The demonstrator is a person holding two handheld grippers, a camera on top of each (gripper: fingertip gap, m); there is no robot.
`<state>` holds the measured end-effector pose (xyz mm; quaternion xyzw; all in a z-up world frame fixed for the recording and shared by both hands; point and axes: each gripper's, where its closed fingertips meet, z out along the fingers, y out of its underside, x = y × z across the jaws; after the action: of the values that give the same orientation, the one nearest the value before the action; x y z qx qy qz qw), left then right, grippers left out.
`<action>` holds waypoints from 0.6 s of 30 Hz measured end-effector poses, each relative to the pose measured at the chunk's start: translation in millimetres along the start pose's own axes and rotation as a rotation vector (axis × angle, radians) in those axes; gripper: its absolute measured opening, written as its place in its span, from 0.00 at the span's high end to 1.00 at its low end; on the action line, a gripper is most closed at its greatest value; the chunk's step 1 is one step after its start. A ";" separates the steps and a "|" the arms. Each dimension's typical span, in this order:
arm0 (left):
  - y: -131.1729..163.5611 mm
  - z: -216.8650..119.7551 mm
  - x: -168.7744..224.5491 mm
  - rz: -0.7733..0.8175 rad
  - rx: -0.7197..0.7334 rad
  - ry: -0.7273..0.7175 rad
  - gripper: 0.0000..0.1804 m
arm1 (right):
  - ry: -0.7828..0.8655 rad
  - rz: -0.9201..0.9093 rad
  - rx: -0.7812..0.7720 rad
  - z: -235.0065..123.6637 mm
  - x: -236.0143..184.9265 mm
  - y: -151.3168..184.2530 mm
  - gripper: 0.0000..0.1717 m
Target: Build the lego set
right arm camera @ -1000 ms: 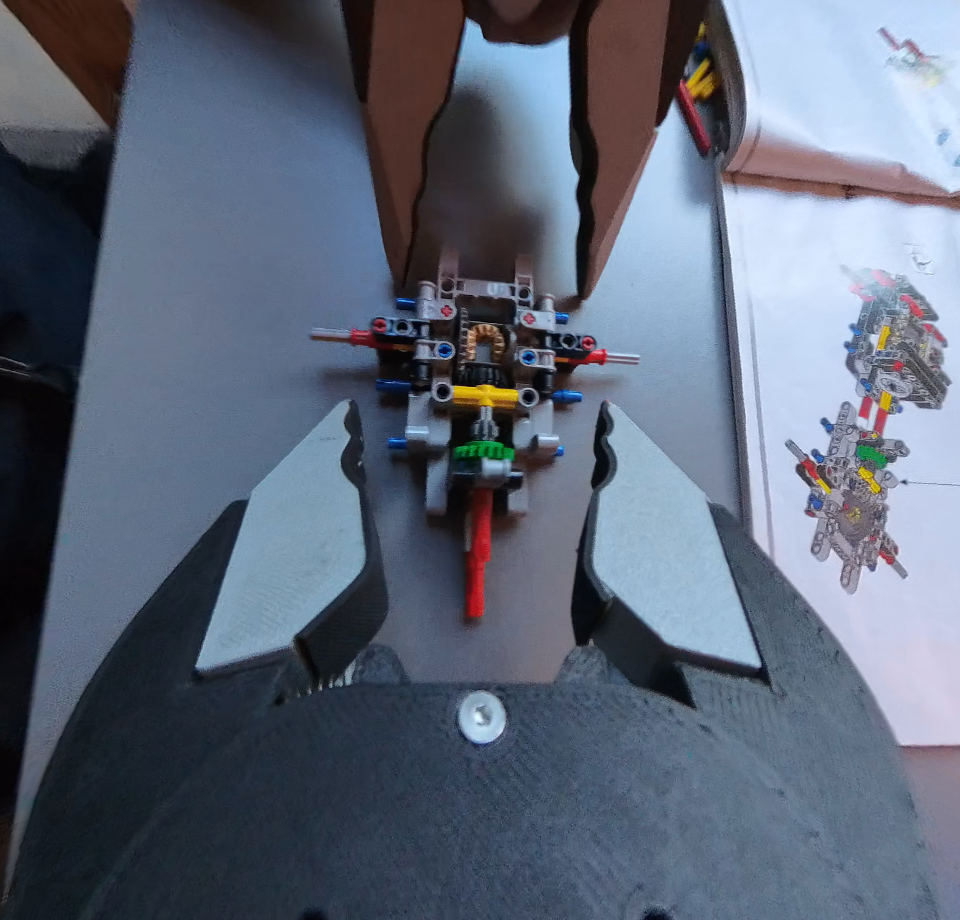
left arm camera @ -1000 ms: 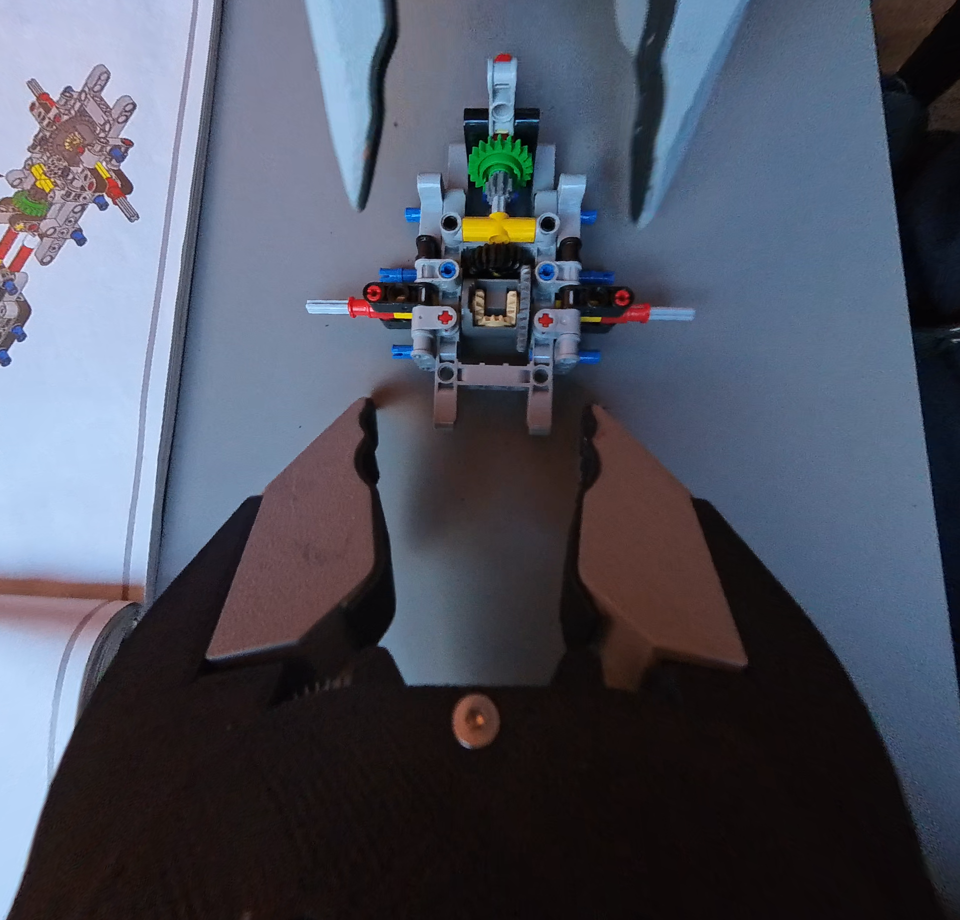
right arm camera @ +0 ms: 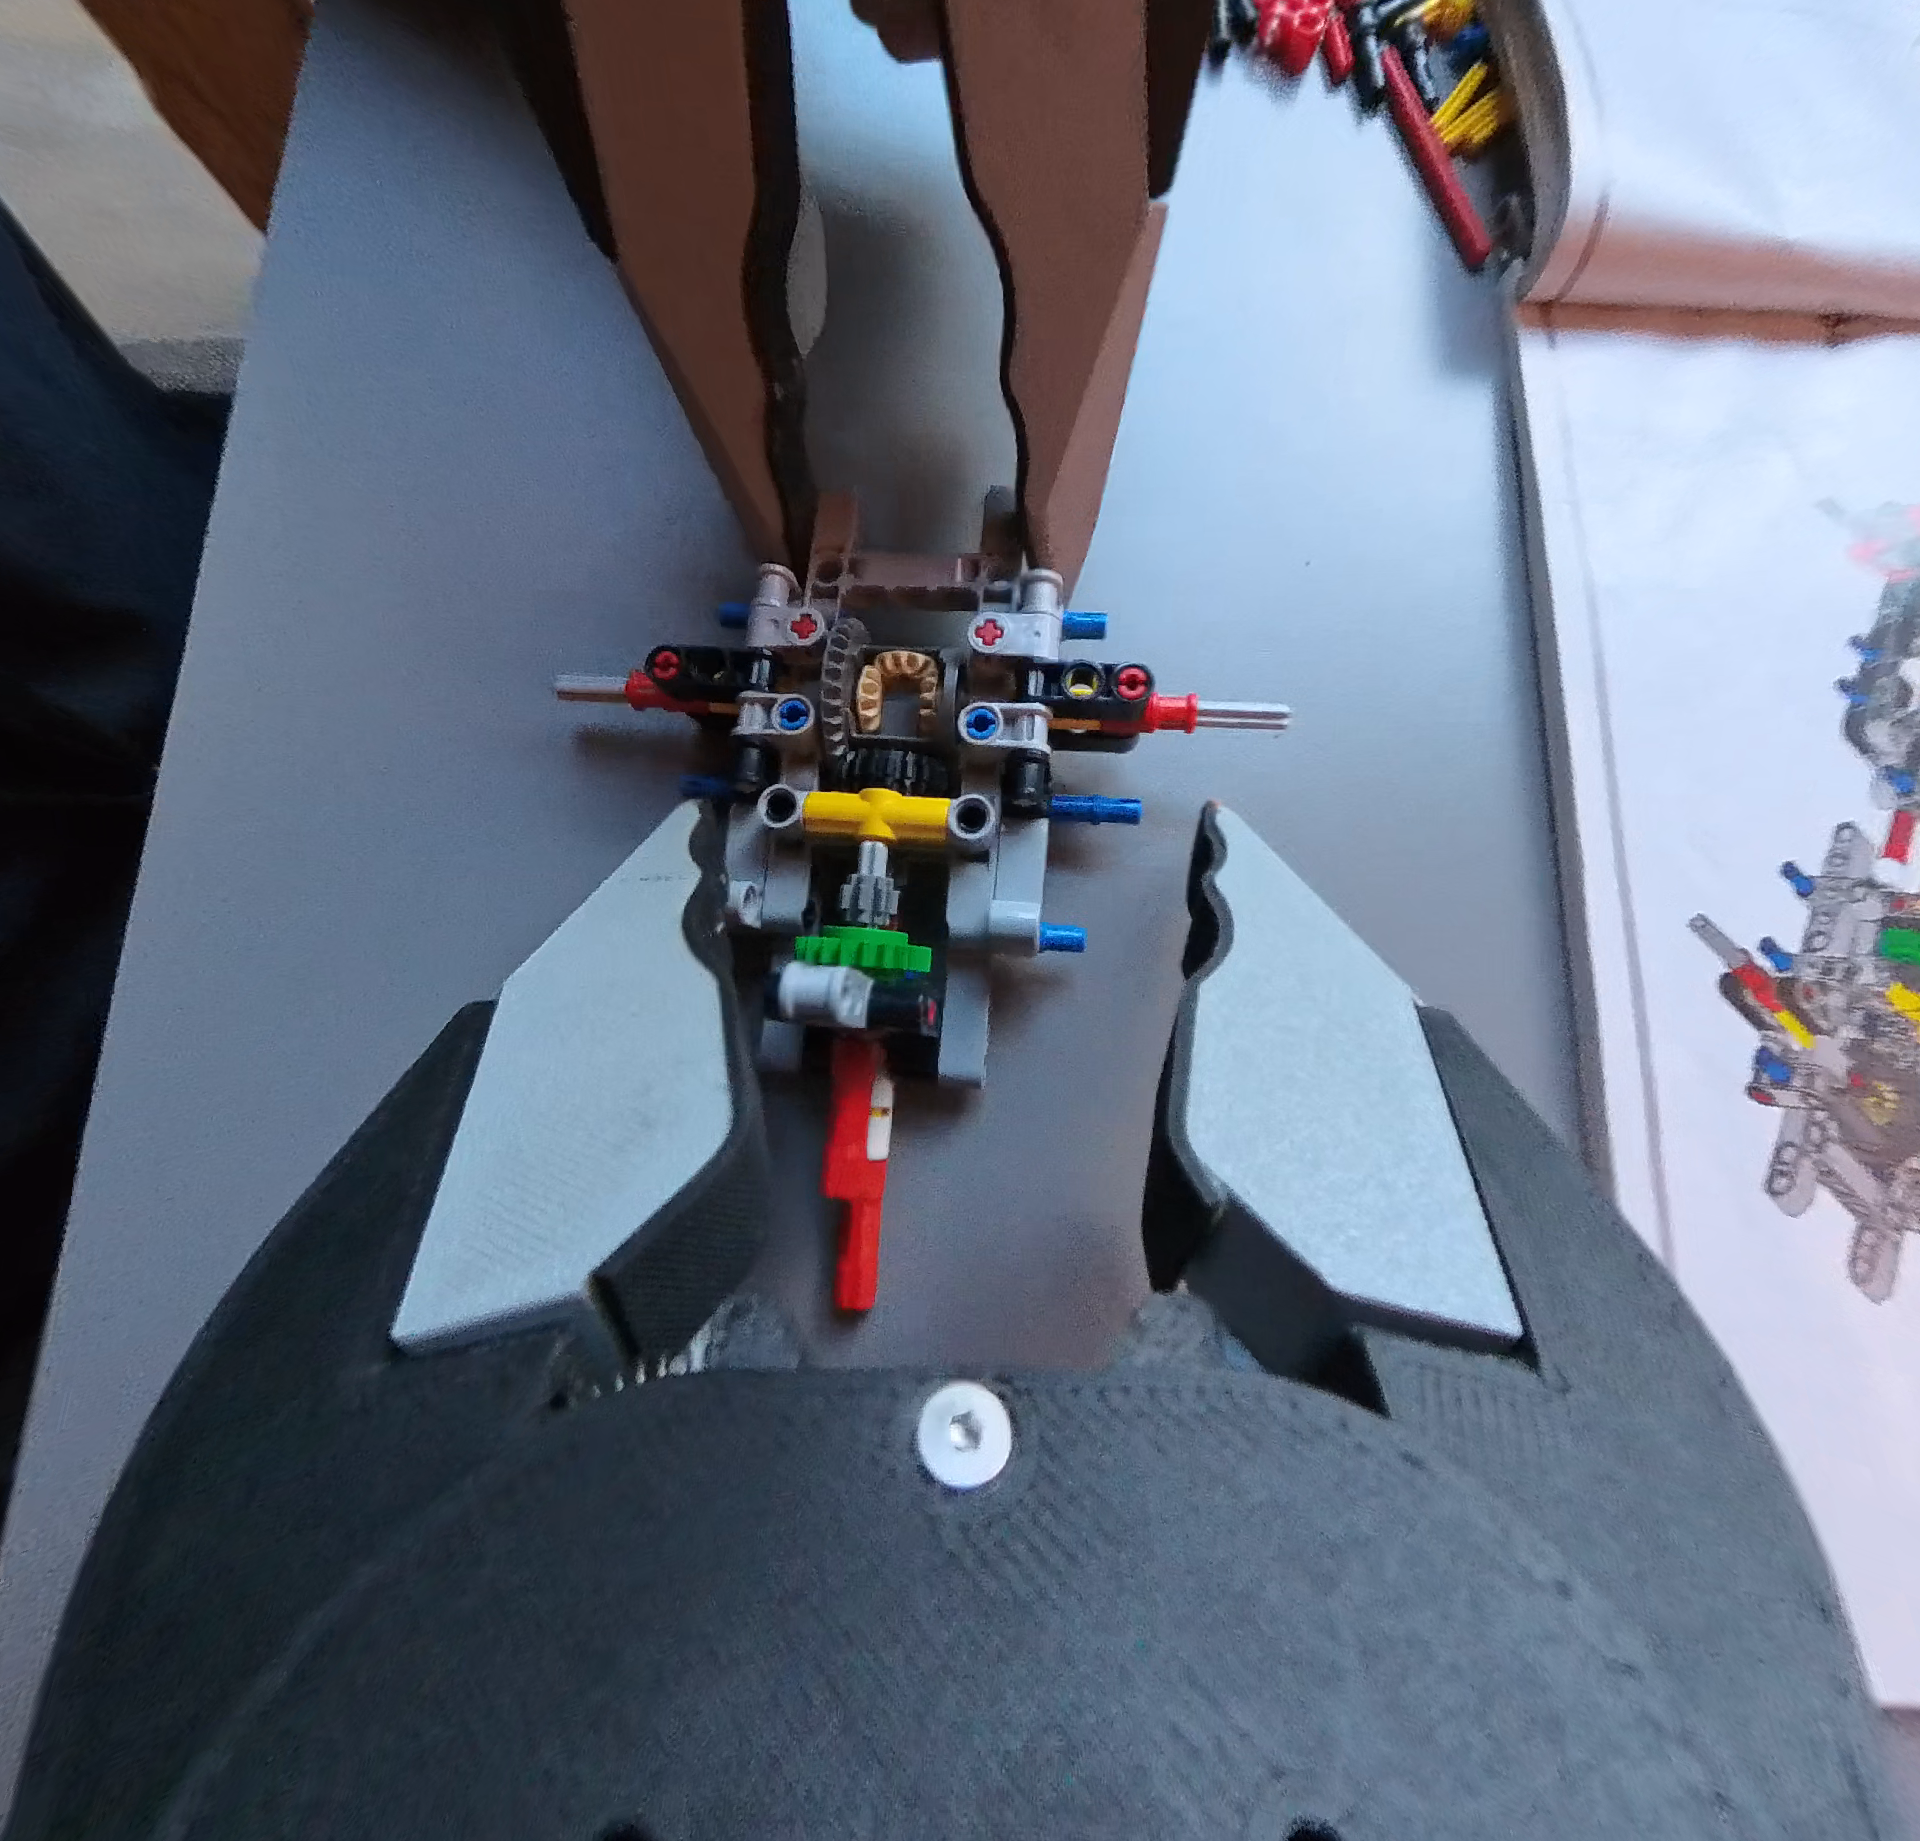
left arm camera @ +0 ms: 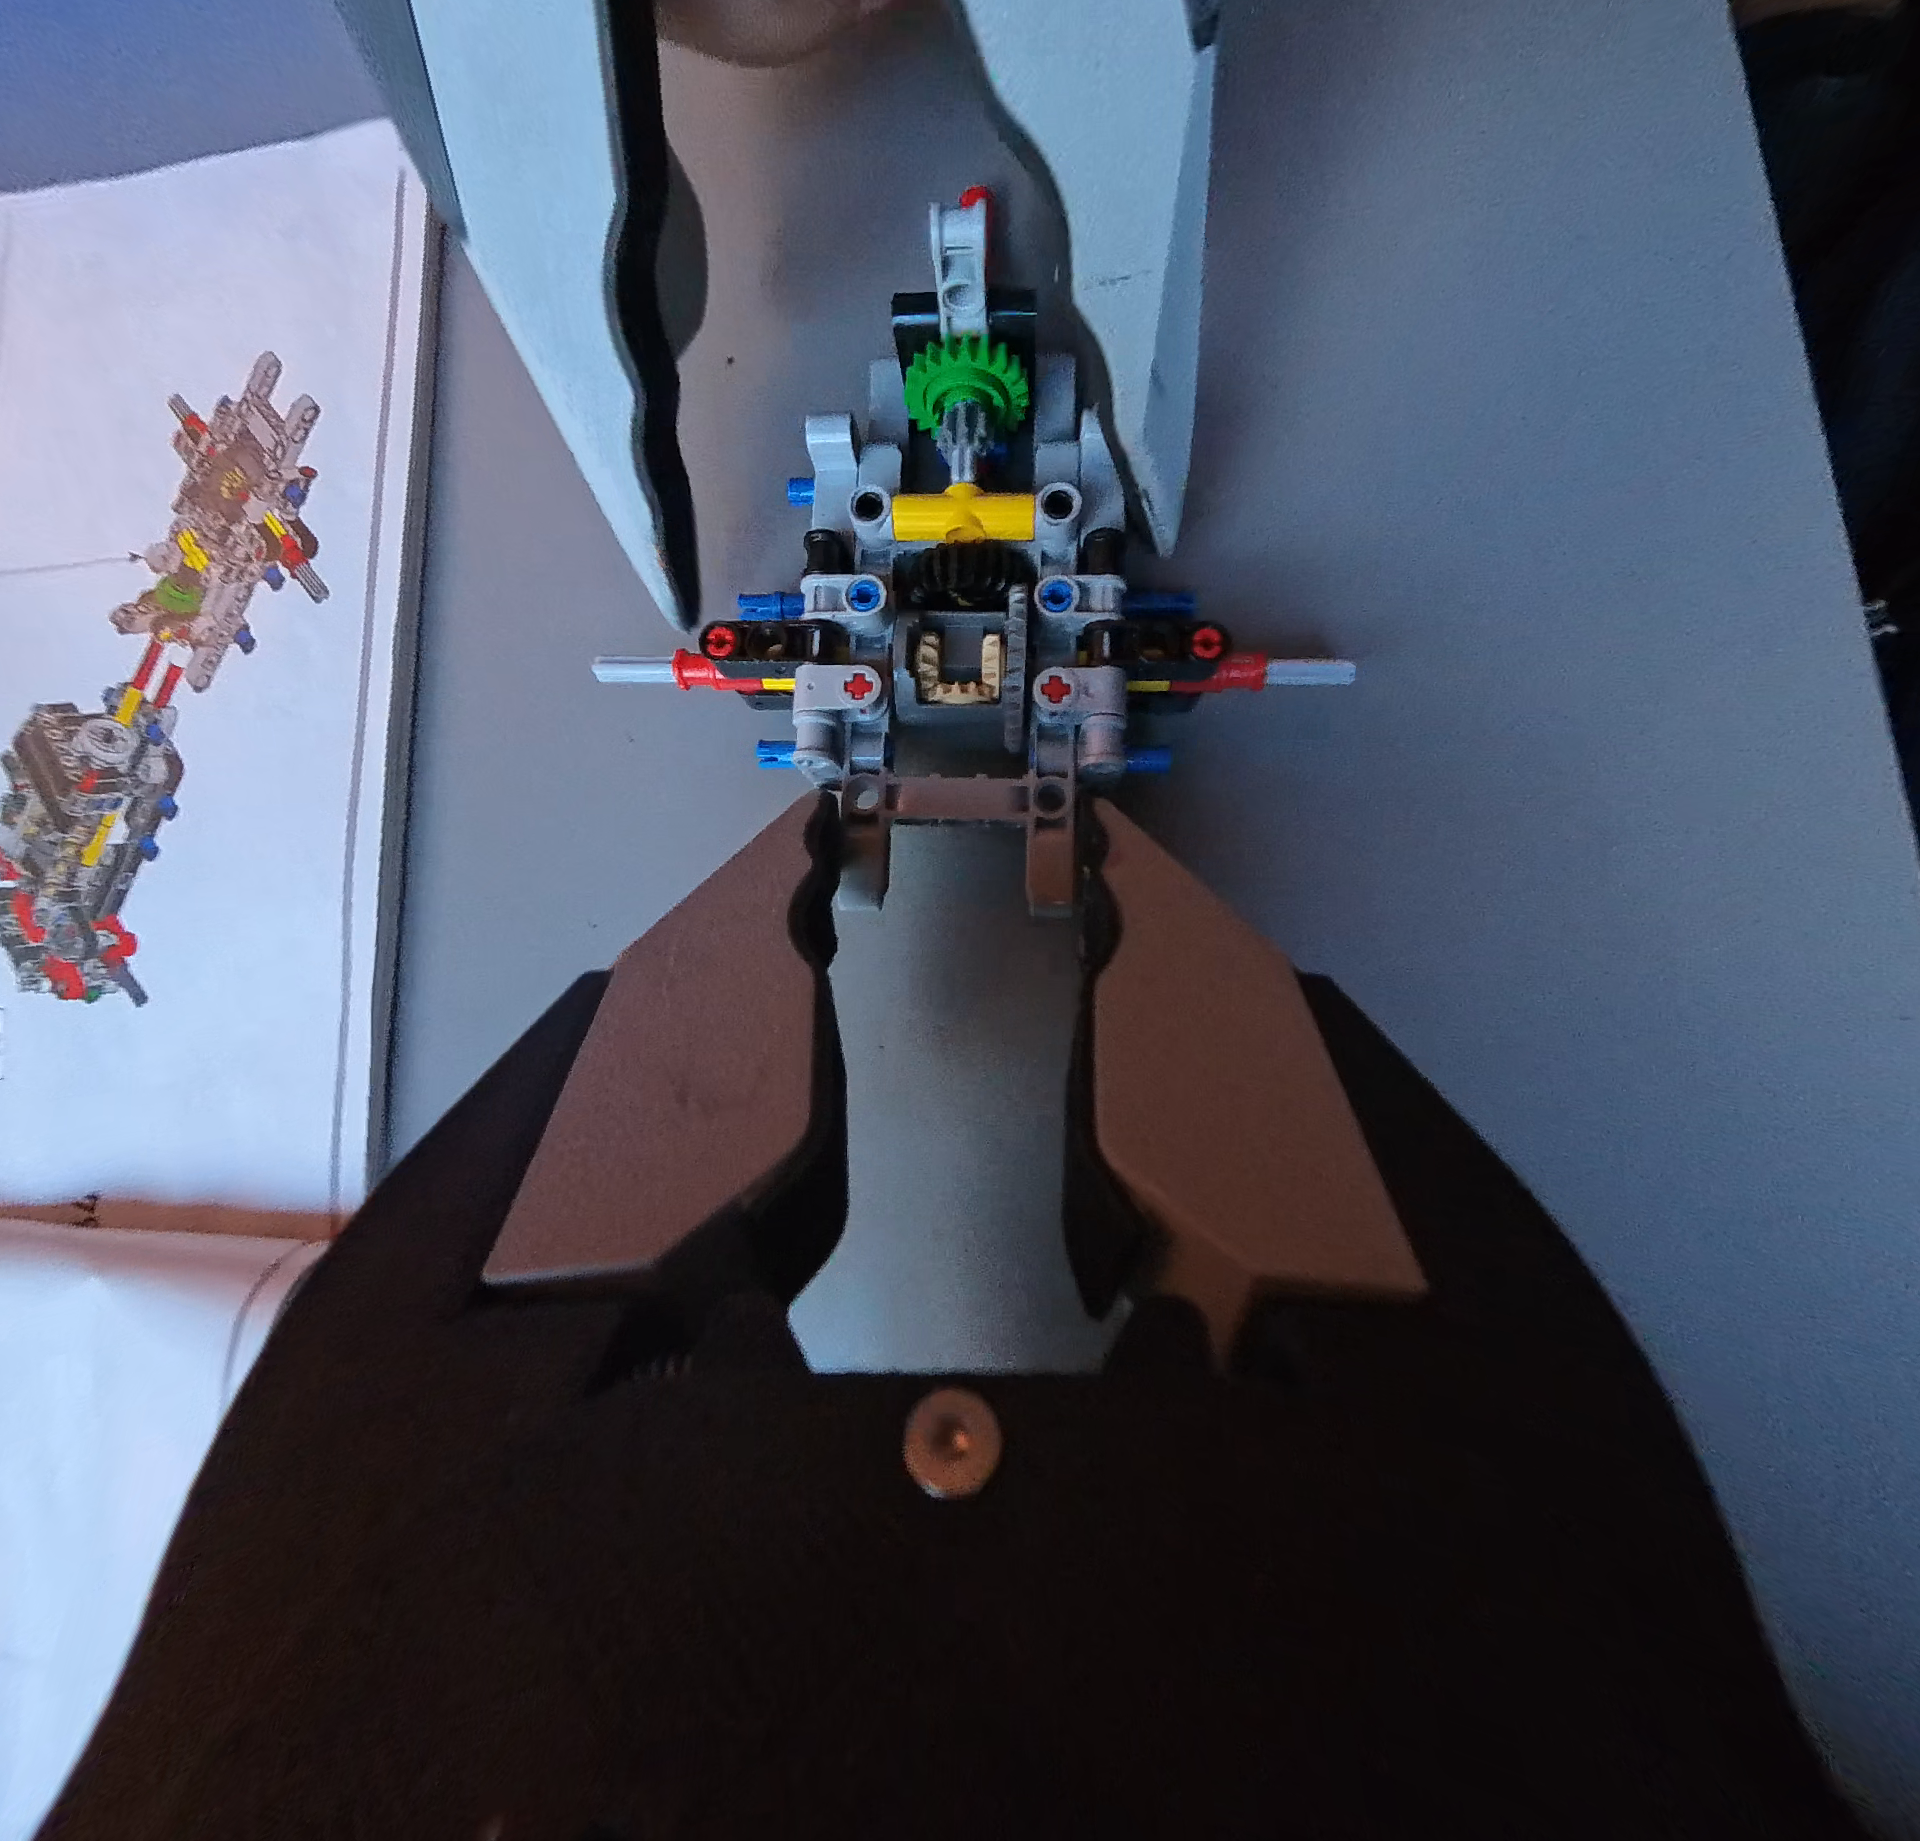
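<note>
Brick gear assembly [left arm camera: 961,638] lies flat on grey table [left arm camera: 1455,960], w/ green gear, yellow connector, tan gears in middle & axles sticking out both sides. Left tongs [left arm camera: 958,856], brown-faced, are clenched on assembly's two grey end prongs, pads pressing their outer sides. Right tongs [right arm camera: 951,918], grey-faced, are spread wide around opp. end: one finger touches assembly's side, other stands clear of it, so nothing gripped. Red axle [right arm camera: 857,1178] pokes out between them. Instruction booklet [left arm camera: 208,648] lies beside table; tray of loose parts [right arm camera: 1392,56] sits further off.
</note>
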<state>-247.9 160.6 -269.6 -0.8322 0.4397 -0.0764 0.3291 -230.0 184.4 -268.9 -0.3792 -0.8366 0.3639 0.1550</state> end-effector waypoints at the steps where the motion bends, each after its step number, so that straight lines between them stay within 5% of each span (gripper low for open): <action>1: -0.2 -0.1 -0.1 0.009 -0.005 -0.010 0.77 | -0.026 0.014 -0.001 2.1 -2.7 0.6 0.50; 18: 0.4 0.3 0.8 -0.053 -0.005 0.011 0.77 | -0.033 -0.020 0.023 7.6 -6.8 -0.1 0.55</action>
<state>-247.6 160.0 -270.2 -0.8439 0.4197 -0.0887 0.3223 -229.6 175.5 -273.9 -0.3631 -0.8384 0.3782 0.1490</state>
